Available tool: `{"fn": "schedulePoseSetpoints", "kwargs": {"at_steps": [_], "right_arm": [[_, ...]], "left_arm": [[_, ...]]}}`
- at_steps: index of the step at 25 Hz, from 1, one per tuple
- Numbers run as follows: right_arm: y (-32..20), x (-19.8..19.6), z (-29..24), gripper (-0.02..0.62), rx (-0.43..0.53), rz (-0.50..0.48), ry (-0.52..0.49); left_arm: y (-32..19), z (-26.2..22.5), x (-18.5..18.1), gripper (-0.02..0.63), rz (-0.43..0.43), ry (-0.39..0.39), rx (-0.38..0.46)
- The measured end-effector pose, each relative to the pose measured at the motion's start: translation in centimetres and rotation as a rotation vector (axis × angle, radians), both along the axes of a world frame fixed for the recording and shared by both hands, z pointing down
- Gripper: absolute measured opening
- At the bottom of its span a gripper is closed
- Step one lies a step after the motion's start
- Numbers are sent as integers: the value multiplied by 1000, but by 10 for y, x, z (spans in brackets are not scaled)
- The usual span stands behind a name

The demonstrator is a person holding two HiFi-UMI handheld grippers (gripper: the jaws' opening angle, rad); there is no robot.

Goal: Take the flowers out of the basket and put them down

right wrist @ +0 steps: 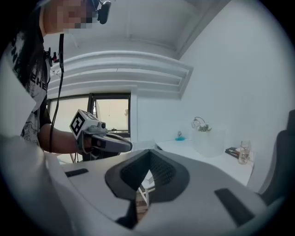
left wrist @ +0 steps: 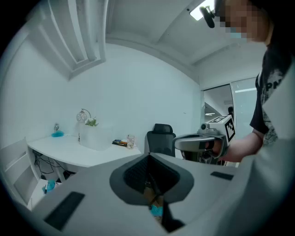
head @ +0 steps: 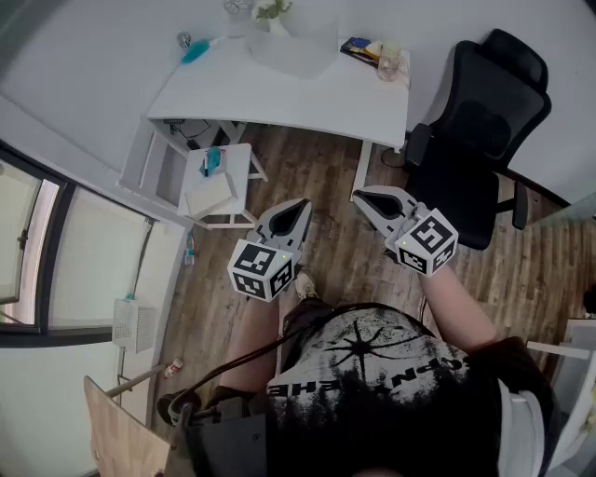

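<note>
The left tongs (head: 298, 207) are fully closed, jaw against jaw, with nothing between them. The right tongs (head: 366, 197) are closed in the same way and are also empty. Both are held side by side in the air above the wooden floor (head: 326, 186). They are close to the person, well apart from the white surface (head: 279, 98), and their tips point toward it.

The flowers (head: 270, 9), a small green and white sprig, are at the far edge of the surface. They show at the far-left rim of the pale translucent basket (head: 298, 54). It cannot be told whether the stems stand inside the basket or just behind it. A wire loop (head: 237, 7) rises just to the left of the flowers.

Other items on the surface:
- A blue object (head: 196, 47) lies at the far left.
- A flat dark stack (head: 358, 47) lies at the far right.
- A glass (head: 389, 63) stands just beside the stack.

A black office chair (head: 475, 140) stands to the right of the surface. A small white side table (head: 219, 177) stands on the floor at the near-left corner of the surface and carries a blue item. A window (head: 28, 252) fills the left side of the scene.
</note>
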State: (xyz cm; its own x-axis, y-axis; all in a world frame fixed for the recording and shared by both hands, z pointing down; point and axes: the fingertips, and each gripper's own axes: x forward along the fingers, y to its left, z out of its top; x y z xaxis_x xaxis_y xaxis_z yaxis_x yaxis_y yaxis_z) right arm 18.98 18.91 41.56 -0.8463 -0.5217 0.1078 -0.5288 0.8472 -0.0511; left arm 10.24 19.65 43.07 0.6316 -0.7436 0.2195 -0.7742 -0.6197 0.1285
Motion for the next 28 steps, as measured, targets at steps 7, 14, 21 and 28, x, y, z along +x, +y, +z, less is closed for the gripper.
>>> {"fn": "schedulePoseSetpoints", "kwargs": {"at_steps": [7,14,21,28], "right_arm": [[2,5,-2,17,-1,4,-15],[2,0,-2,18,-2,10,-26],[-1,-10,4,18,-7,8,-19],[-26,-23,4,18,2,17,-16]], "left_arm": [[2,-2,2,11,-13,0,-12],[4,0,-3,11,-18,-6,-19],[2,4,-9,11,-14,2,-28],[-20,8,-23,11,-10,10,-29]]}}
